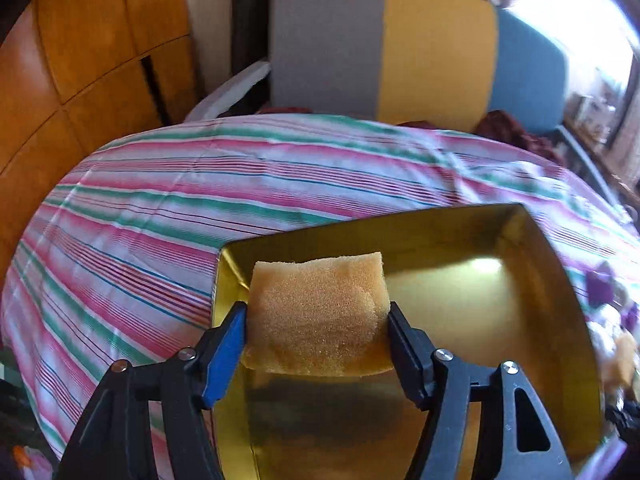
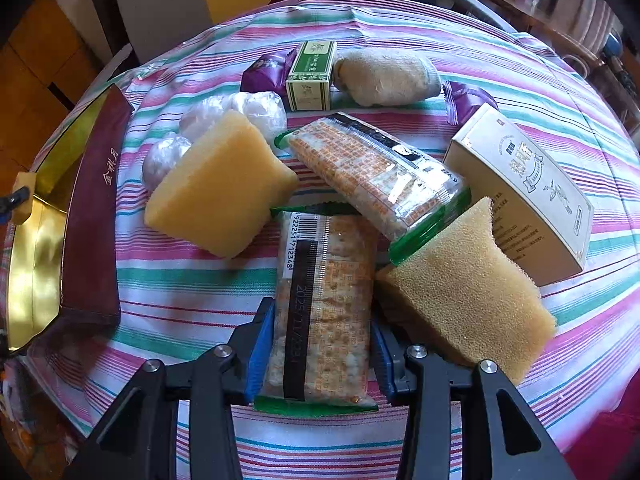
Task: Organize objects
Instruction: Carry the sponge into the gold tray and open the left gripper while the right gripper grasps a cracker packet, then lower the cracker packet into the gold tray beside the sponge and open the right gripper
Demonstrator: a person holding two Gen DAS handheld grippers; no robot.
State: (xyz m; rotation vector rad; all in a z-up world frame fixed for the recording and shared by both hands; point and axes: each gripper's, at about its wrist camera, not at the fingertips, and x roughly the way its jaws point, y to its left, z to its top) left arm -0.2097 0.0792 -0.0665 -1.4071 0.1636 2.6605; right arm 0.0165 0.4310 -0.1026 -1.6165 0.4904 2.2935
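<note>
My left gripper (image 1: 316, 320) is shut on a coarse yellow sponge (image 1: 316, 288), its pads against both sides, and holds it over the open gold-lined box (image 1: 400, 220). In the right wrist view this box (image 2: 92, 208) stands at the table's left edge, maroon outside. My right gripper (image 2: 322, 332) points steeply down and is shut on a clear cracker packet (image 2: 324, 280) with a green edge, lying lengthwise on the striped cloth. A second cracker packet (image 2: 376, 176) lies across its far end.
Around the packets lie a smooth yellow sponge (image 2: 220, 188), a coarse sponge (image 2: 464, 292) touching my right finger, a white carton (image 2: 524, 188), a small green box (image 2: 312, 76), purple wrappers (image 2: 268, 72), a beige roll (image 2: 384, 76) and clear-wrapped balls (image 2: 224, 112). A chair (image 1: 400, 52) stands behind.
</note>
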